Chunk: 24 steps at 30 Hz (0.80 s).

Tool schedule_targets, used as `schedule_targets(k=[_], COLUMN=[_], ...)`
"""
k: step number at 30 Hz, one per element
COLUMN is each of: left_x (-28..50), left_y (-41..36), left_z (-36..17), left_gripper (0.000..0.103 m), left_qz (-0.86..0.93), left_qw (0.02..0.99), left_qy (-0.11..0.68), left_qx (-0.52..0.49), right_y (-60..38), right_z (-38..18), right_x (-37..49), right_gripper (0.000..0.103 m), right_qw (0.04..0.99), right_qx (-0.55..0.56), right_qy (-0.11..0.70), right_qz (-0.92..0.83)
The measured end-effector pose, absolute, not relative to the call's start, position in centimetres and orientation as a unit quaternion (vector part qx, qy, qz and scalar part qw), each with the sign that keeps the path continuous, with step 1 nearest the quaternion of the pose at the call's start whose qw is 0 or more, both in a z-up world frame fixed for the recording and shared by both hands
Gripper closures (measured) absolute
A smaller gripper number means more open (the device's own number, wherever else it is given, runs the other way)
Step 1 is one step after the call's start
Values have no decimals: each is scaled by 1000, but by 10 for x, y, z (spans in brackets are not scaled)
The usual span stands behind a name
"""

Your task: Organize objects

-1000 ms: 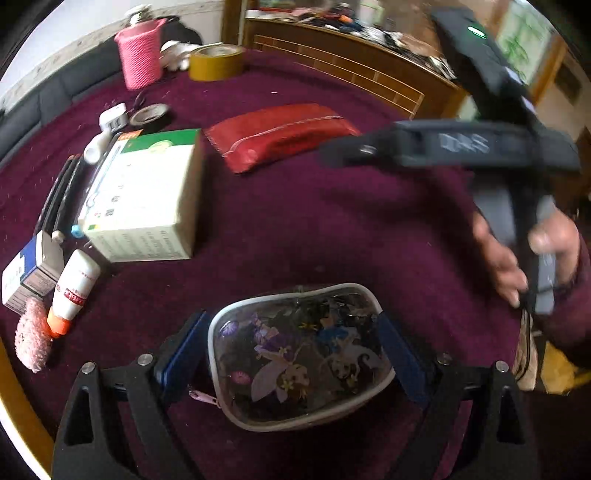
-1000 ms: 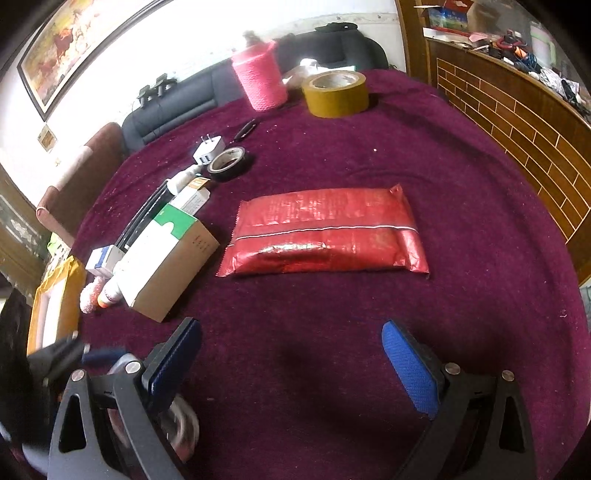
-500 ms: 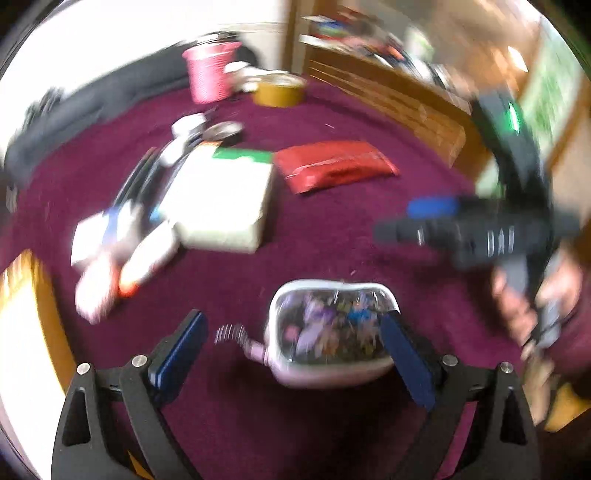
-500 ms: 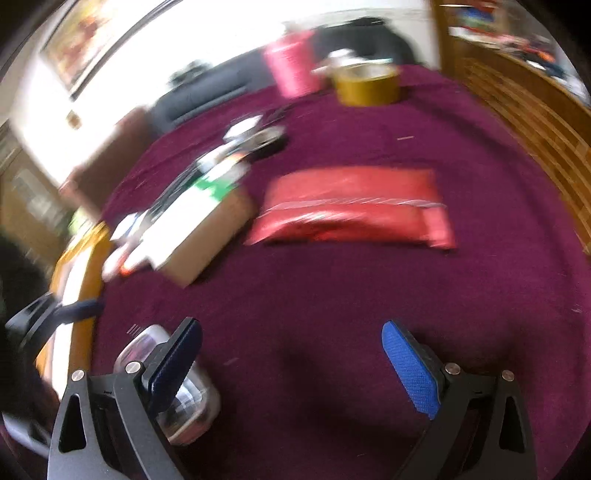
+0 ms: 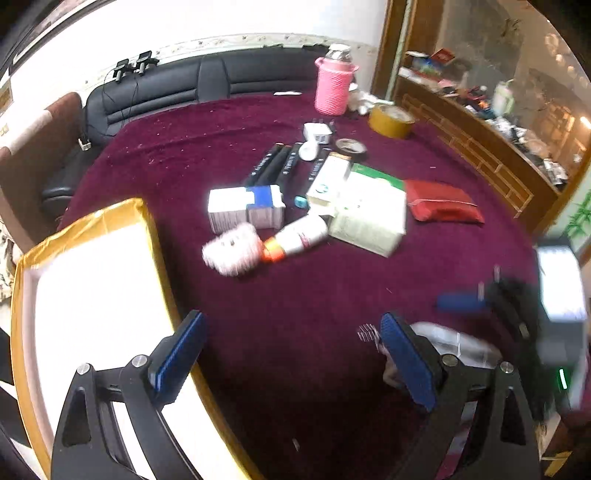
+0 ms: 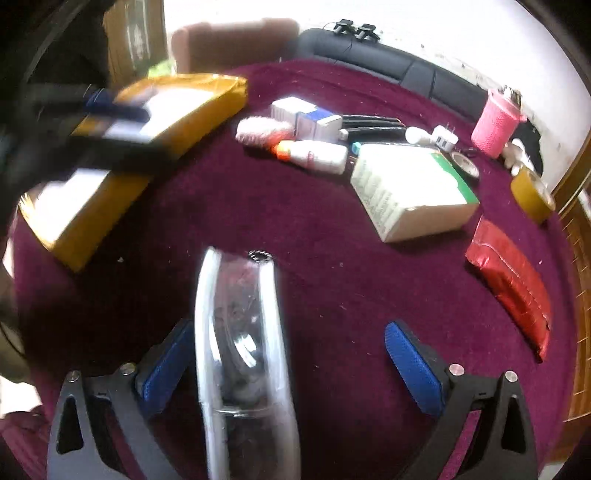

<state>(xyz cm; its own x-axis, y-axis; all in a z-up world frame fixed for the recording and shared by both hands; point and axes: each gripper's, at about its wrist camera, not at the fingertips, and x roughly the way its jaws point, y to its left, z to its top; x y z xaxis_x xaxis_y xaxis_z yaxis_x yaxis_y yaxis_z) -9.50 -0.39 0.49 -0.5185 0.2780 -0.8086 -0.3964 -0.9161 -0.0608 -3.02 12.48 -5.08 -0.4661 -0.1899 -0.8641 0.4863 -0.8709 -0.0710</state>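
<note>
jaws of right gripper (image 6: 284,362) closing around clear pouch (image 6: 240,354); left gripper (image 5: 291,354) gapes empty.

A round desk (image 5: 332,295) covered in dark maroon cloth is seen in both views. Behind it, a black leather sofa (image 5: 221,81) is set against a white wall (image 5: 221,22), along which a narrow patterned border is run. A brown upholstered armchair (image 5: 33,147) is placed beside the sofa. To the right, a wooden frame (image 5: 391,44) and a brown ledge with brick-like panelling (image 5: 480,155) are seen, cluttered with small items. The scene is lit brightly and evenly.
</note>
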Motion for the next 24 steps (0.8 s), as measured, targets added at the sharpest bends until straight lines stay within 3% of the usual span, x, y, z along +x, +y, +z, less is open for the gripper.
schedule_targets(k=[1, 3, 11, 14, 16, 17, 20, 22, 24], left_x=[-105, -113, -145, -159, -169, -175, -181, -177, -170], left_y=[2, 15, 76, 84, 85, 82, 74, 72, 74], left_z=[3, -1, -23, -37, -48, -50, -49, -48, -47], left_gripper=[9, 9, 13, 22, 37, 39, 58, 77, 77], left_qz=[870, 871, 845, 829, 815, 809, 804, 803, 809], left_qw=[188, 189, 232, 233, 237, 247, 264, 273, 263], left_qy=[75, 104, 229, 257, 257, 241, 198, 185, 195], left_qx=[-450, -442, -423, -439, -461, -475, -495, -496, -489], right_y=[126, 134, 189, 205, 208, 209, 209, 206, 203], right_z=[-52, -50, -49, -51, -50, -50, -50, -50, -49], right_x=[-30, -29, -37, -38, -43, -44, -43, -44, -42], right_gripper=[46, 67, 65, 65, 65, 64, 64, 64, 64], right_qw=[212, 200, 157, 158, 159, 158, 158, 160, 159], right_qx=[491, 492, 506, 510, 512, 511, 511, 510, 507], right_qy=[139, 122, 36, 2, -8, -9, -10, -10, -8], right_qz=[-834, -839, -847, -845, -844, -845, -845, -845, -847])
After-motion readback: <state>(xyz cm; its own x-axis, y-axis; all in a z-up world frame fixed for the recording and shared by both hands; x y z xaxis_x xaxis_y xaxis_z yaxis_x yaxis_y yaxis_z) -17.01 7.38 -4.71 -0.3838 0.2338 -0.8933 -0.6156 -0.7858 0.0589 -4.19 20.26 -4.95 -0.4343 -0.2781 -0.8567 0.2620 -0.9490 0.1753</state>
